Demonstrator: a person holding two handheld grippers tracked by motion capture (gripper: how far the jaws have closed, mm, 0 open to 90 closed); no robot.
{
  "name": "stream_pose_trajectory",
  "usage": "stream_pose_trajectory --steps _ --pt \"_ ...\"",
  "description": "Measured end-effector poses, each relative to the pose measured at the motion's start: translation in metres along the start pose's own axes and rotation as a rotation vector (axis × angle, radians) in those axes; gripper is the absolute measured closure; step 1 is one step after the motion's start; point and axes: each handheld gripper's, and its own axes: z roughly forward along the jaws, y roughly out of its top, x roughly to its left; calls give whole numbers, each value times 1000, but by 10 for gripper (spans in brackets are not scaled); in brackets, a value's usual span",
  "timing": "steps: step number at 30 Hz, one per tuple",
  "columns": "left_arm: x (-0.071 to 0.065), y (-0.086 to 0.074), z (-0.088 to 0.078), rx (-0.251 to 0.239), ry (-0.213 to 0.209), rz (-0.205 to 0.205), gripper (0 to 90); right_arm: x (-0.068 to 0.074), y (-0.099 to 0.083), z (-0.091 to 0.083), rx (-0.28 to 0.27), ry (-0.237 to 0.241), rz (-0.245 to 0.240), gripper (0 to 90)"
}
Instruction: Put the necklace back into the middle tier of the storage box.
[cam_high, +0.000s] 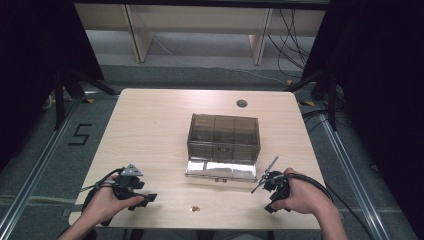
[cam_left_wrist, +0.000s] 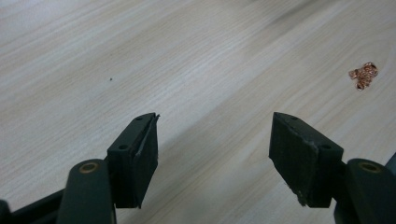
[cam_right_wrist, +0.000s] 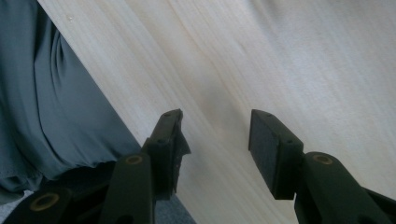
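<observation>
Two grippers wait, jaws apart and empty, at the near table (cam_high: 150, 120) edge.
Left gripper (cam_left_wrist: 212, 140) sees the copper bit (cam_left_wrist: 363, 75) at two o'clock; my call: approach low, straddle it, close gently.

The counter (cam_high: 150, 130) is pale wood with fine grain lines. On it, a smoky brown see-through box (cam_high: 223, 137) with a silvery front flap, and a coppery cluster (cam_left_wrist: 363, 75) (tiny, glinting). Both claws are black; grey-blue cloth (cam_right_wrist: 42, 107) shows beyond the counter's edge.
</observation>
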Motion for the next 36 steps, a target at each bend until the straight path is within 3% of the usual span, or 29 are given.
stream_pose_trajectory --steps 3,5,8,9,12,14,17,19,20,22,23,25,29,36 --pt "-9 5 0 16 -17 31 324 -5 1 -8 22 -20 -28 529" --pt "-15 9 0 41 -21 62 327 -4 3 -12 21 -16 -9 526" --pt "-25 14 2 71 -26 98 335 -6 6 -15 30 -12 -21 524" --pt "-27 16 3 85 -30 121 342 -4 6 -16 32 -15 0 523" --pt "-35 20 7 106 -36 152 364 -4 6 -16 34 -10 -13 516" --pt "-42 27 10 143 -49 205 380 -4 6 -17 42 -5 -34 514" --pt "-53 34 15 177 -67 220 404 -1 7 -19 37 -1 -12 515" --pt "-55 36 16 188 -74 228 419 -1 7 -20 37 -5 -26 516" --pt "-59 40 18 215 -84 250 425 -1 9 -23 48 0 -29 515" --pt "-63 44 20 231 -90 248 434 0 10 -25 73 2 -13 515" --pt "-63 46 21 233 -91 269 439 3 11 -25 77 -8 18 516" --pt "-66 48 23 245 -104 272 444 -1 11 -24 75 -6 -36 514" --pt "-68 50 25 268 -104 286 461 3 13 -24 93 -19 12 511" --pt "-81 57 34 328 -125 345 512 2 9 -23 96 -28 1 490"
